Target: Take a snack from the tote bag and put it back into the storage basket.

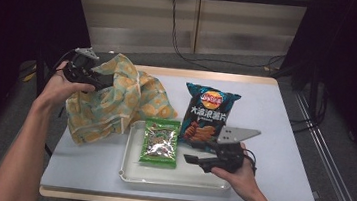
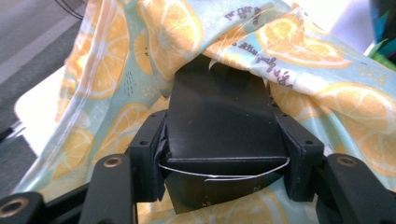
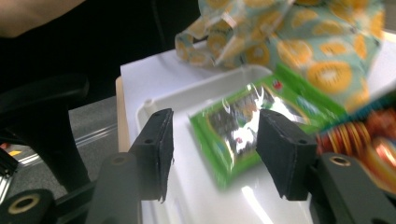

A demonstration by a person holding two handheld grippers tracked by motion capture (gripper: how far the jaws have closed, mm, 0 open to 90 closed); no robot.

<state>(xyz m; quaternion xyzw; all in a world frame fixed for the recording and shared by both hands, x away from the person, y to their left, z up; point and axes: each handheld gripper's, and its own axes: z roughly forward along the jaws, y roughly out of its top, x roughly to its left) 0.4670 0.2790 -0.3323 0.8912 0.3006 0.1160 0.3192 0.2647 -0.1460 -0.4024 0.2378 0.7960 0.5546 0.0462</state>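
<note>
Green snack packet (image 1: pixel 160 143): lies flat in the white tray (image 1: pixel 129 168) at lower centre of the high view, its long axis running up and down the frame, toward and away from the person. In the right gripper view the packet (image 3: pixel 243 126) sits just ahead of the black jaws, which stand apart with nothing between them.

Right gripper (image 1: pixel 194 159): hovers over the tray's right part, just right of the packet, pointing left at its long side. Judged the nearer gripper for a pick.

Left gripper (image 1: pixel 99 79): upper left of the high view, at the lemon-print cloth bag (image 1: pixel 117 94). In the left gripper view its jaws are clamped on a stiff black panel (image 2: pixel 219 121) lying in the fabric folds (image 2: pixel 299 56); what the panel belongs to cannot be told.

Chip bag (image 1: pixel 208 115): right of the packet, its lower end overlapping the tray's upper right rim, close to the right gripper.

Open room: bare tray floor below the packet; bare bench (image 1: pixel 282 141) at right. The tray rim and chip bag crowd the right gripper's approach; the cloth bag touches the tray's upper left corner.
</note>
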